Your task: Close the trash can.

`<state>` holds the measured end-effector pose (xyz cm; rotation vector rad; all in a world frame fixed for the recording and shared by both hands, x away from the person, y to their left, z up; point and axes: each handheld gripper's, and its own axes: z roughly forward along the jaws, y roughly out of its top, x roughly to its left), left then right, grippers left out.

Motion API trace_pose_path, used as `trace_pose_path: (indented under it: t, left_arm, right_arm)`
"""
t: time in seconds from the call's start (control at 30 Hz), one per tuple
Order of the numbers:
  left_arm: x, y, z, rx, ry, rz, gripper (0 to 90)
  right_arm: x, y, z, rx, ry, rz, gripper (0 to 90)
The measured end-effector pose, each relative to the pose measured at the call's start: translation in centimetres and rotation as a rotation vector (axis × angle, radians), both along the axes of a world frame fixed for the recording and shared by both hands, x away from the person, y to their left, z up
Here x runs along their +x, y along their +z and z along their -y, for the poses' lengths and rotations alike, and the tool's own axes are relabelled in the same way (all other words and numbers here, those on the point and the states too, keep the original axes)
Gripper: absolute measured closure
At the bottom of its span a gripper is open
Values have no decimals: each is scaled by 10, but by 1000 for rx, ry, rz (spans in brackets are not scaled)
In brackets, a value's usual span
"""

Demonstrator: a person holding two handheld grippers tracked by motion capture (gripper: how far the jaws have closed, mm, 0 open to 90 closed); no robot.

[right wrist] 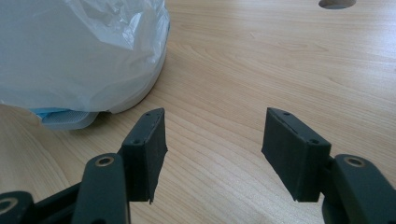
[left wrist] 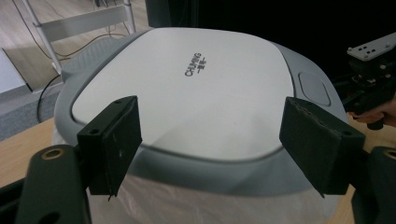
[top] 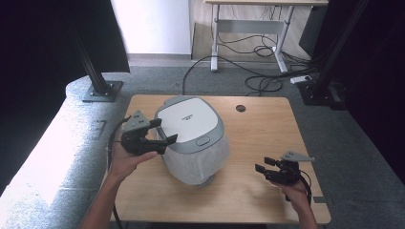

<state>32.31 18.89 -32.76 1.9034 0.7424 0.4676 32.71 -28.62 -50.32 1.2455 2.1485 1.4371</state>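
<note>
A round bin with a white lid [top: 188, 119] in a grey rim stands on the wooden table [top: 248, 200], and a white plastic bag [top: 198, 162] hangs over its body. My left gripper [top: 165, 130] is held at the lid's left edge and is open. In the left gripper view the lid [left wrist: 196, 88] lies beyond the left gripper [left wrist: 215, 140], with nothing between the pads. My right gripper [top: 262, 163] sits low over the table at the front right, open and empty. The right gripper view shows that gripper [right wrist: 215, 149] above bare wood, with the bag [right wrist: 70, 51] off to its left.
A round cable hole [top: 240, 108] lies in the table behind the bin. A grey push button [left wrist: 314, 87] sits on the lid's rim. On the carpet behind the table are a black stand base [top: 101, 90], loose cables [top: 262, 81] and a desk frame [top: 250, 26].
</note>
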Motion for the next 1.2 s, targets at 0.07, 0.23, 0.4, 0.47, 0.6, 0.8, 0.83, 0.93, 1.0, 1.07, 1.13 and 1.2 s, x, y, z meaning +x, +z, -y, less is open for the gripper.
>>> trace_pose_path:
  t: [0.07, 0.23, 0.4, 0.47, 0.6, 0.8, 0.83, 0.93, 1.0, 1.07, 1.13, 1.2]
  left_arm:
    - [-4, -2, -4, -3, 3, 4, 210]
    - [-13, -8, -14, 0, 16, 8, 211]
    - [-21, -16, -25, 3, 31, 9, 211]
    - [-23, -20, -29, 1, 40, 5, 209]
    - [-27, -33, -40, 2, 54, -11, 210]
    - [-30, -52, -51, -8, 78, -37, 211]
    - [-30, -55, -52, -7, 80, -42, 211]
    - [-27, -65, -53, 0, 85, -61, 211]
    - [-26, -69, -52, 13, 88, -69, 211]
    - [-25, -70, -51, 19, 89, -71, 211]
    - [-24, -70, -51, 19, 86, -70, 211]
    - [-23, -71, -50, 18, 87, -70, 211]
  right_arm:
    - [0, 0, 0, 1, 1, 0, 390]
    - [-1, 0, 1, 2, -2, -3, 390]
    - [-1, 0, 1, 3, -3, -3, 390]
    - [-1, 0, 1, 1, -3, -3, 390]
    - [-1, -1, 1, -2, -1, -3, 389]
    - [-1, -2, 1, -5, -3, -8, 389]
    - [0, -2, 1, -6, -3, -9, 389]
    - [-1, -2, 0, -7, -2, -7, 389]
    - [-1, -1, 0, -6, -3, -7, 389]
    - [-1, -1, 1, -7, -5, -5, 389]
    - [-1, -1, 1, -6, -7, -2, 389]
    - [-1, -1, 2, -4, -9, -1, 385]
